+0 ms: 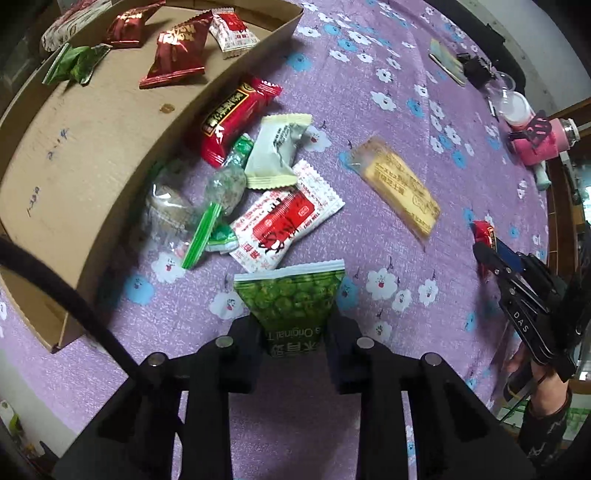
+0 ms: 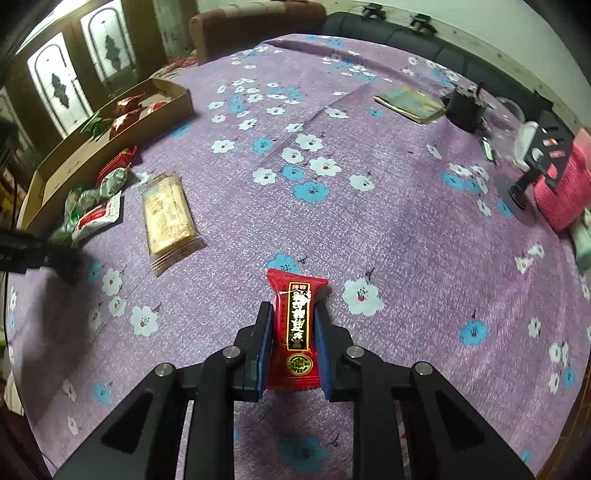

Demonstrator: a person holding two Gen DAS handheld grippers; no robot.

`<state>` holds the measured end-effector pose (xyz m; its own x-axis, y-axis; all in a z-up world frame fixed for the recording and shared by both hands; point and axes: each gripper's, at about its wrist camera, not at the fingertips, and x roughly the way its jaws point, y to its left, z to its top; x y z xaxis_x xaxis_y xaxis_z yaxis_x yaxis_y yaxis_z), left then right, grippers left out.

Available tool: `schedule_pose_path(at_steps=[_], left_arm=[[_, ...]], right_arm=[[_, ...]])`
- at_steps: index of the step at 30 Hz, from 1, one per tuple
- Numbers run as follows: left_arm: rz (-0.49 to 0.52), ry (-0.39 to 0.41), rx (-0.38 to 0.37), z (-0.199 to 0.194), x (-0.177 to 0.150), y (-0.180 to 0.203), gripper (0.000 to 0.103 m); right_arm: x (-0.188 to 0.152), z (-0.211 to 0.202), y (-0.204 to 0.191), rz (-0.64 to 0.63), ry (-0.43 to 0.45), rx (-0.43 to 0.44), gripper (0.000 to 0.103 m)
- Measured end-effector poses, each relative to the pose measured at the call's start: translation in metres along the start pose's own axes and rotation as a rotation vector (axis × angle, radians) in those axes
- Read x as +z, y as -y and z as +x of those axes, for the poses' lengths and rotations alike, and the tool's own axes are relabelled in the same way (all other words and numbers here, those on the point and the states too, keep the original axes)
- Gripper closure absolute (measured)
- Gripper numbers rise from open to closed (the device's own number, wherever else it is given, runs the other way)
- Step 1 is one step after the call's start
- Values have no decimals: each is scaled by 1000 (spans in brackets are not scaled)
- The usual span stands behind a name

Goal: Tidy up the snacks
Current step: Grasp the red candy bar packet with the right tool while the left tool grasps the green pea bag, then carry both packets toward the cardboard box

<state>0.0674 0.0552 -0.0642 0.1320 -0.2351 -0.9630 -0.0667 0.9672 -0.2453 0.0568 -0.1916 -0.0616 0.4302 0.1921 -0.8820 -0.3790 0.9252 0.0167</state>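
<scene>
Your left gripper (image 1: 293,328) pinched the green pea packet (image 1: 291,295) near its lower end; your right gripper (image 2: 293,343) clasped the red snack bar (image 2: 297,325) mid-body, seemingly just above the surface (image 2: 406,221); both light, crinkly, slippery.

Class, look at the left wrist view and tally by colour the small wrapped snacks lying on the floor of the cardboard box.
Red foil packets: 2
Green packet: 1
White-and-red packet: 1
Total: 4
</scene>
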Motion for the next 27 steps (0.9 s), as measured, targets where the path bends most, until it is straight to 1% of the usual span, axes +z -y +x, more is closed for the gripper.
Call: schedule_pose_path(at_steps=[5,9,13,15,17,20,22,25,27], left_arm=[[55,25,17,-6,-17,5,74],[148,62,42,-12,-41,16,74],[210,89,59,-15,-53,16,74],[220,72,52,-12,-57,13,74],[220,69,56,-9,-58,9,74],[220,61,43,-7,-55,8,74],[214,54,30,-7,-53,5,74],[219,57,23,-5,-51,7,74],[228,62,18,-7,-53,6,74]], right_arm=[[-9,-6,-8,55,15,-2,85],[-17,-14,-23,73,22,9,85],[-24,-17,-37,86,20,16,85],[-28,-18,-44,99,16,18,85],[-30,-14,-50,98,4,-7,85],[-26,-11,-52,113,-6,-19,83],[-24,-10,-58,84,-10,-51,85],[-25,-12,-61,97,-22,-47,87],[-28,-18,-62,122,-10,-32,87]])
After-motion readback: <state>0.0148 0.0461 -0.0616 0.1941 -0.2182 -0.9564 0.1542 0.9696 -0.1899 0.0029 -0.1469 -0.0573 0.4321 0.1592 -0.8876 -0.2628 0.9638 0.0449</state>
